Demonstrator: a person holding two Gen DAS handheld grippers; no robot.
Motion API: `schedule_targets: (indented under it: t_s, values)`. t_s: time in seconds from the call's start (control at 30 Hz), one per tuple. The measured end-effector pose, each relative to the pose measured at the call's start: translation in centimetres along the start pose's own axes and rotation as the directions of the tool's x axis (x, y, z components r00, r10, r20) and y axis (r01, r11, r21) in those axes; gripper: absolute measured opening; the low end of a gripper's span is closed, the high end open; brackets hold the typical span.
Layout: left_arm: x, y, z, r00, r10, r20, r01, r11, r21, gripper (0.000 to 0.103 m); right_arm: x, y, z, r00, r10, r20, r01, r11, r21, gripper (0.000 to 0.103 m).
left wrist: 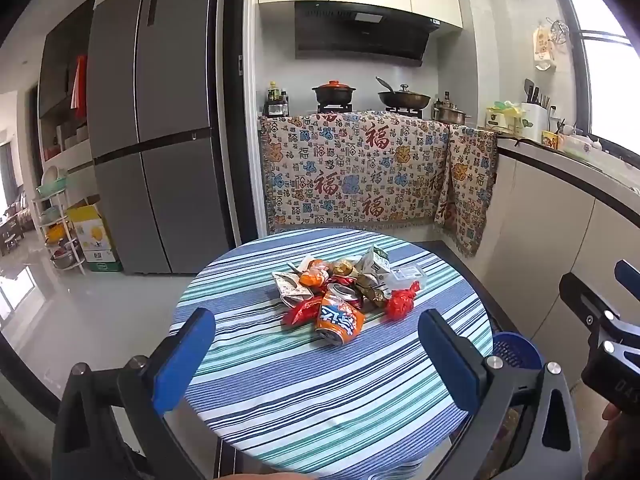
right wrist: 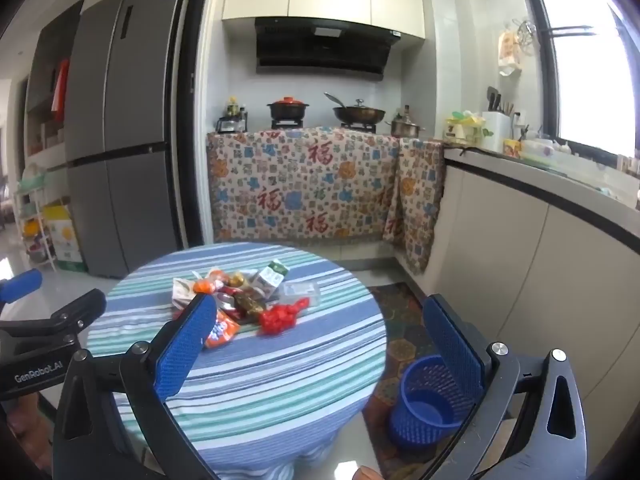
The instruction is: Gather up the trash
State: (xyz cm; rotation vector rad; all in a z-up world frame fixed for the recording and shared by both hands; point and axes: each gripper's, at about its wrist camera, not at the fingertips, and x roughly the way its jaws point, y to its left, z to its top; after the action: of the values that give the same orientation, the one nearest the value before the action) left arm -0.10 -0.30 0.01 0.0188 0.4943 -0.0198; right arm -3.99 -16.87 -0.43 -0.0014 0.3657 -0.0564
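the jaws of both grippers are standing wide apart with nothing between them. the left gripper point(left wrist: 316, 344) is hovering over the near part of the round tabletop point(left wrist: 280, 392), which is wearing a blue, teal and white striped cloth, and its blue pads point(left wrist: 184, 356) are framing the trash from the near side without touching it. the right gripper point(right wrist: 320, 340) is hanging to the right of it, over the tabletop's right edge, with its right pad over the floor.

the trash is lying in one loose heap near the middle of the tabletop. a crushed orange soda can point(left wrist: 339, 318) is lying on its side at the near edge of the heap, its open top pointing away. a red crumpled wrapper point(left wrist: 401, 302) is sitting just right of the can, and another red wrapper point(left wrist: 298, 314) is poking out on its left. behind them a flattened white-and-green carton point(left wrist: 376, 262) is leaning at the back right, a clear plastic packet point(left wrist: 408, 276) is lying flat beside it, and a crumpled printed white wrapper point(left wrist: 290, 288) is sitting at the left.

a blue perforated waste basket point(right wrist: 424, 400) is standing upright on a patterned floor mat point(right wrist: 400, 320) just right of the table, and nothing can be seen inside it.
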Motion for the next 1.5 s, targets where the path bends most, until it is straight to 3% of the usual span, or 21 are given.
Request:
schedule_targets:
  t_s: [1.5]
  values:
    - [0.19, -0.58, -0.24, 1.0, -0.012, -0.014, 0.012, 1.0, 0.013, 0.103, -0.03, 0.36, 0.18, 1.0, -0.005, -0.006, 0.005, 1.0, 0.003, 0.103]
